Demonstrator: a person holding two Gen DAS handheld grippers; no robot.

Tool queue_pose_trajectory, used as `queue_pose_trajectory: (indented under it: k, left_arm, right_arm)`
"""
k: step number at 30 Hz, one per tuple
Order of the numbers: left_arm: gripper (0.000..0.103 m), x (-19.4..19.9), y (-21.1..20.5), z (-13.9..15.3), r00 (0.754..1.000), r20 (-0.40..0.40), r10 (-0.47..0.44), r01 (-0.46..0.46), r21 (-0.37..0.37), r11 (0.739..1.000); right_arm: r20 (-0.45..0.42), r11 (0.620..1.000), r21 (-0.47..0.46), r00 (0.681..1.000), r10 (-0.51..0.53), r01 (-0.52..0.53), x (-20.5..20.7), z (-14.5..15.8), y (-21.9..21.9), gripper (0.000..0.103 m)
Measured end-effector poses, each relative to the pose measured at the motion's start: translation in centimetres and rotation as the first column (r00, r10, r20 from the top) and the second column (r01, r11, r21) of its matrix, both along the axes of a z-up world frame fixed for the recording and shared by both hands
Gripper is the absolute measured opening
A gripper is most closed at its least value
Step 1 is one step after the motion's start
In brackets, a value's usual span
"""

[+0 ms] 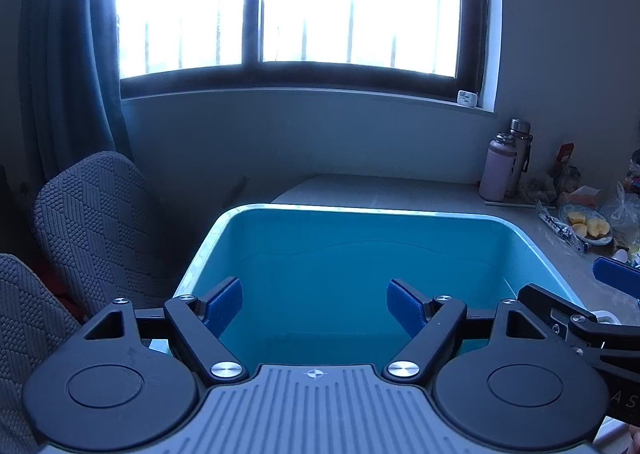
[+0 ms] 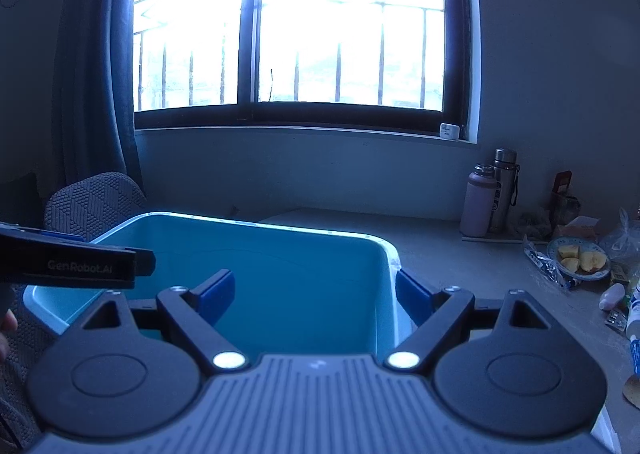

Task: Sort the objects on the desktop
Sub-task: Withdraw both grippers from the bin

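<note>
Loose clutter to sort lies at the counter's (image 2: 460, 254) far right: 1 dish of fruit pieces (image 2: 580, 258), 2 bottles (image 2: 480, 202) upright near the wall, wrappers and bags, count unclear. All of it is fwd and right of both tools, so the right tool (image 2: 316, 296) is nearer, I'd judge. 1 blue bin (image 1: 360, 254) sits straight ahead, long axis across the view, nothing visible inside. Left tool (image 1: 316, 304) hangs over it; both tools wide, nothing held.

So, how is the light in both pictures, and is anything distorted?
Left wrist view: the window is blown out white, the room dim and bluish, the blue bin rim bowed by the fisheye. Right wrist view: same glare, window frame curved.
</note>
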State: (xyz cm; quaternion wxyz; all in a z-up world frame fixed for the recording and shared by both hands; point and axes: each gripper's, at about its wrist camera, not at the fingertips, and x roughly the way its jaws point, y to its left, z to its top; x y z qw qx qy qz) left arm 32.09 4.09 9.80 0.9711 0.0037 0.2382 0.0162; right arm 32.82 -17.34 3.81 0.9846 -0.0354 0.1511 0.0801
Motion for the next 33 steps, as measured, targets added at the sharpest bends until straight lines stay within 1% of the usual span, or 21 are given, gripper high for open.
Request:
queue_pose_trajectory:
  k: [7, 10, 13, 19, 25, 29, 33]
  left_arm:
    - [0.081, -5.0, 0.2, -0.6, 1.0, 0.013, -0.023, 0.024, -0.021, 0.999]
    - [0.081, -7.8, 0.6, -1.3, 0.999, 0.002, -0.034, 0.034, -0.018, 0.999]
    - [0.081, -10.6, 1.6, -2.2, 0.999, -0.004, -0.046, 0.046, -0.032, 0.998]
    - [0.081, -16.2, 2.7, -4.1, 0.999, 0.011, -0.047, 0.048, -0.049, 0.998]
    - [0.081, -21.1, 1.8, -6.9, 0.997, 0.03, -0.077, 0.078, -0.04, 0.996]
    - [0.081, -22.9, 0.5, -8.6, 0.994, 0.007, -0.107, 0.107, -0.034, 0.994]
    - [0.081, -24.3, -0.5, -10.2, 0.992, -0.009, -0.125, 0.125, -0.047, 0.991]
  right_arm:
    - [-0.016, 0.999, 0.013, 0.999, -0.047, 0.048, -4.3, -0.5, -0.6, 0.088]
    - [-0.027, 0.996, 0.014, 0.996, -0.083, 0.083, -6.5, -1.1, -1.0, 0.089]
    - [-0.047, 0.994, 0.025, 0.993, -0.107, 0.108, -8.6, -1.8, -1.3, 0.09]
    - [-0.077, 0.99, 0.032, 0.988, -0.138, 0.14, -13.0, -3.7, -1.6, 0.094]
    - [-0.124, 0.986, 0.019, 0.979, -0.161, 0.165, -16.8, -5.5, -2.1, 0.094]
    - [-0.133, 0.984, -0.002, 0.975, -0.179, 0.181, -19.1, -6.3, -2.6, 0.094]
    - [-0.145, 0.979, -0.017, 0.968, -0.204, 0.203, -21.1, -7.1, -3.4, 0.094]
